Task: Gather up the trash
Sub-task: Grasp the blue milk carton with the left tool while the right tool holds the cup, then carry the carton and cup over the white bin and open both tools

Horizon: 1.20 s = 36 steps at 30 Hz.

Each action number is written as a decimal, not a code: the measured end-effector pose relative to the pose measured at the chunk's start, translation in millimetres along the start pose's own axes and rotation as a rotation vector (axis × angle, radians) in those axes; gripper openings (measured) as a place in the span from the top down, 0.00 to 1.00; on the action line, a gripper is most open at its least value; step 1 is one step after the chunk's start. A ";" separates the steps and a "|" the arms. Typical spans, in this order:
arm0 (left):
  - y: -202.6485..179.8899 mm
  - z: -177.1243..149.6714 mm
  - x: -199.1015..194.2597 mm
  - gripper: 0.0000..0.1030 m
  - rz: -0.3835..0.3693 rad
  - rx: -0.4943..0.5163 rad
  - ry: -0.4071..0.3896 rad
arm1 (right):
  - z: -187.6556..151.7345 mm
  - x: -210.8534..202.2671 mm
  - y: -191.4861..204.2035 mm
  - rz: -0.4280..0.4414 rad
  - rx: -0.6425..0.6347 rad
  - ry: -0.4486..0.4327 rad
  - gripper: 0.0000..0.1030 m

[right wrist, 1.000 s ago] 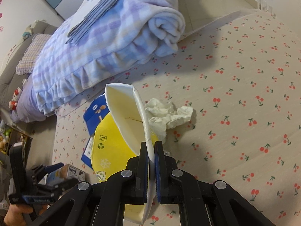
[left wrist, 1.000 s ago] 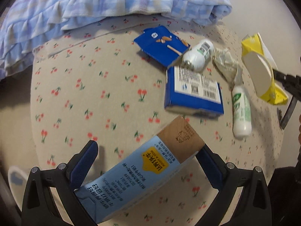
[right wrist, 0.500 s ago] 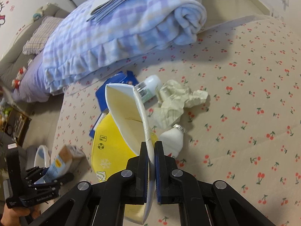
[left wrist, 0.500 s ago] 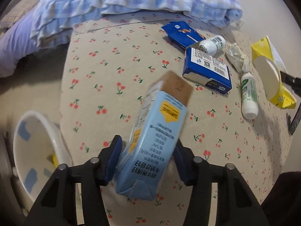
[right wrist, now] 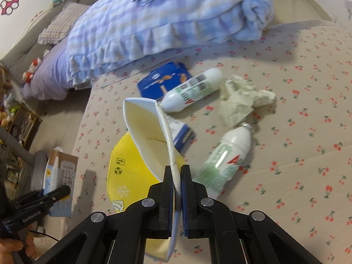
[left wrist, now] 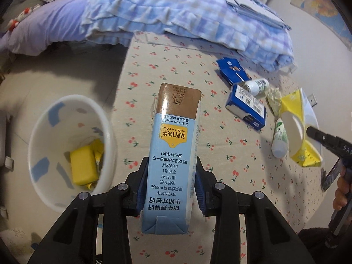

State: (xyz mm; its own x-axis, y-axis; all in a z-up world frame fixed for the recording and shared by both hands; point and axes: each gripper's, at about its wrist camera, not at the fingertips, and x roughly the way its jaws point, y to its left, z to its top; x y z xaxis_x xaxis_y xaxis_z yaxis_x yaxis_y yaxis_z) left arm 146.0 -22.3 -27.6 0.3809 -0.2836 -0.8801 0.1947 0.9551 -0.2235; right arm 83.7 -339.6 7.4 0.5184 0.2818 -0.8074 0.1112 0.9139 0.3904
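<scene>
Left wrist view — left gripper [left wrist: 171, 186] jaws clamp milk carton [left wrist: 172, 154]; right gripper [right wrist: 176, 182] pinches flattened yellow carton [right wrist: 140, 154] — centre each over the bin [left wrist: 55, 110] before releasing.

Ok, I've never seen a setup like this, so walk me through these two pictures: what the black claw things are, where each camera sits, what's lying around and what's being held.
There is no robot here. A person carries one hand-held gripper in each hand, and a wide-angle camera on each looks forward along its two black fingers.

The left camera's picture shows the left hand-held gripper shut on a tall light-blue milk carton with a brown top. Beside it on the floor stands a white plastic bin with yellow trash inside.

The right camera's picture shows the right hand-held gripper pinching the rim of a squashed yellow and white paper cup.

On the cherry-print bed cover lie two white plastic bottles with green labels, a crumpled pale tissue, two dark blue cardboard boxes, and a folded blue checked blanket.
</scene>
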 end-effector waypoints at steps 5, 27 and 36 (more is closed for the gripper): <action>32.2 -4.9 -16.5 0.62 0.025 -0.066 -0.032 | -3.6 9.4 25.1 0.012 -0.031 0.014 0.95; 154.6 -18.7 -39.3 0.30 0.166 -0.328 -0.129 | -24.9 84.0 190.3 0.151 -0.186 0.079 0.95; 180.6 -38.3 -59.8 0.19 0.230 -0.390 -0.124 | -30.6 111.9 236.7 0.196 -0.207 0.081 0.94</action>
State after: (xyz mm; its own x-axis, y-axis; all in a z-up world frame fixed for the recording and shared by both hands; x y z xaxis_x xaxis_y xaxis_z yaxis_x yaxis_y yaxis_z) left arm 123.8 170.4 -31.4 0.4840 -0.0463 -0.8739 -0.2529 0.9486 -0.1903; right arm 142.1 -82.8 -4.0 0.4427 0.4733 -0.7616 -0.1640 0.8777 0.4502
